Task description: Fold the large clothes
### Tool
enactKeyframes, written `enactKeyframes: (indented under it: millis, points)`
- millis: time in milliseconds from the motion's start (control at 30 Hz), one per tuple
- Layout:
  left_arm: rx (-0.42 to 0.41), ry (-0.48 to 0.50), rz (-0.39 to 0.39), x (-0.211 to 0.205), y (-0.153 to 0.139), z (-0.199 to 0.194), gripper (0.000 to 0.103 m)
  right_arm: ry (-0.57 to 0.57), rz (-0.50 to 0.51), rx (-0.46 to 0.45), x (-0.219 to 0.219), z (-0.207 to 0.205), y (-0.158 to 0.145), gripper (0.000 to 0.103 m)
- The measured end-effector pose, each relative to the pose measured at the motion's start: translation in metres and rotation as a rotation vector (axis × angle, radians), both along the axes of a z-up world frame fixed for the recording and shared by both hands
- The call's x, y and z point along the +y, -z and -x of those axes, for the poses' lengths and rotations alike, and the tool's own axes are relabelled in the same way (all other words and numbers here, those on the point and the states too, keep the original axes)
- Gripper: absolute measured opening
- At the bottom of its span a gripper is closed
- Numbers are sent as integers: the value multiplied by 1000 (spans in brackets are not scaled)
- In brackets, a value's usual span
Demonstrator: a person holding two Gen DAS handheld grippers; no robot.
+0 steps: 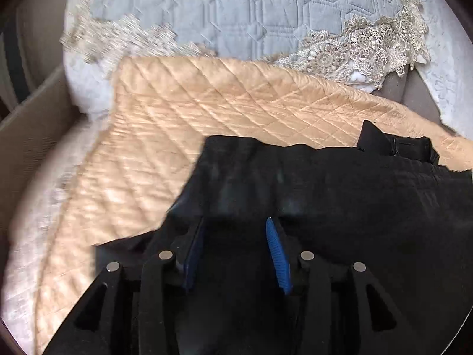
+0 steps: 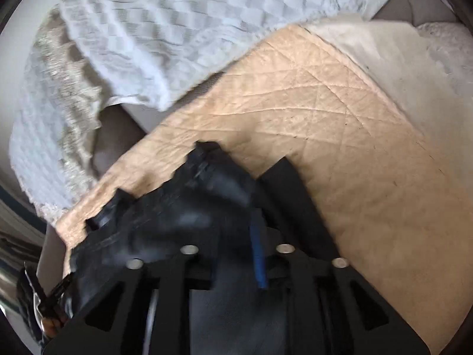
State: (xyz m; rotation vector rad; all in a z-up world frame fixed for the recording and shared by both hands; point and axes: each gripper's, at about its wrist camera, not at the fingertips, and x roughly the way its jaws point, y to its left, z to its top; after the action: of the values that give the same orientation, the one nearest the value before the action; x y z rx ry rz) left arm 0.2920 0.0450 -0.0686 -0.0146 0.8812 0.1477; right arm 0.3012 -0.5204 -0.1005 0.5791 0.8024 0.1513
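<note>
A black garment (image 1: 340, 201) lies on a beige quilted cover (image 1: 183, 124). In the left wrist view my left gripper (image 1: 236, 230) has its blue pads (image 1: 278, 254) apart, with black cloth draped over and between them; I cannot tell whether it grips. In the right wrist view my right gripper (image 2: 236, 222) has a bunched edge of the black garment (image 2: 189, 207) lying over its left finger; one blue pad (image 2: 258, 254) shows, and the grip is unclear.
A grey-blue quilted pillow with a lace edge (image 1: 260, 20) lies beyond the beige cover. A white checkered blanket (image 2: 165, 35) lies at the far left in the right wrist view. A brown box wall (image 1: 32, 130) stands on the left.
</note>
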Motion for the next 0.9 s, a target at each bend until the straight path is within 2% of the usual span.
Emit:
enactKeyframes:
  millis: [33, 133, 200, 267, 300, 333, 367, 433, 533, 633, 700, 800, 867, 900]
  points:
    - [-22, 2, 7, -1, -9, 14, 44, -34, -14, -18, 5, 16, -5, 44]
    - [-140, 48, 108, 2, -32, 81, 47, -119, -54, -104, 15, 79, -12, 45]
    - [-148, 53, 136, 8, -27, 111, 51, -129, -69, -69, 13, 103, 2, 45]
    - [-81, 34, 129, 19, -6, 116, 48, -81, -66, 1, -3, 112, 24, 42]
    - [-54, 24, 130, 24, 3, 116, 45, -52, -124, 12, -16, 117, 32, 37]
    - [-58, 25, 137, 27, 5, 117, 44, -27, -160, 17, -21, 122, 31, 38]
    - [-66, 22, 122, 25, 0, 119, 44, 3, -168, 5, -24, 130, 25, 40]
    - [-91, 13, 99, 16, -16, 130, 45, 29, -165, -46, -20, 149, 10, 55]
    - [-124, -1, 215, 20, -25, 155, 49, 31, -237, -37, -15, 171, 14, 56]
    - [-83, -45, 285, 30, -8, 175, 52, 69, -253, 8, -17, 181, 30, 57]
    - [-27, -98, 313, 40, 9, 178, 52, 73, -228, -2, -12, 178, 28, 57]
    - [-43, -130, 397, 53, 13, 174, 54, 91, -194, 8, -11, 172, 23, 59]
    - [-53, -158, 411, 55, 10, 166, 66, 114, -174, 18, -10, 163, 22, 59]
    - [-57, -170, 423, 57, 10, 160, 67, 126, -165, 23, -11, 159, 22, 59]
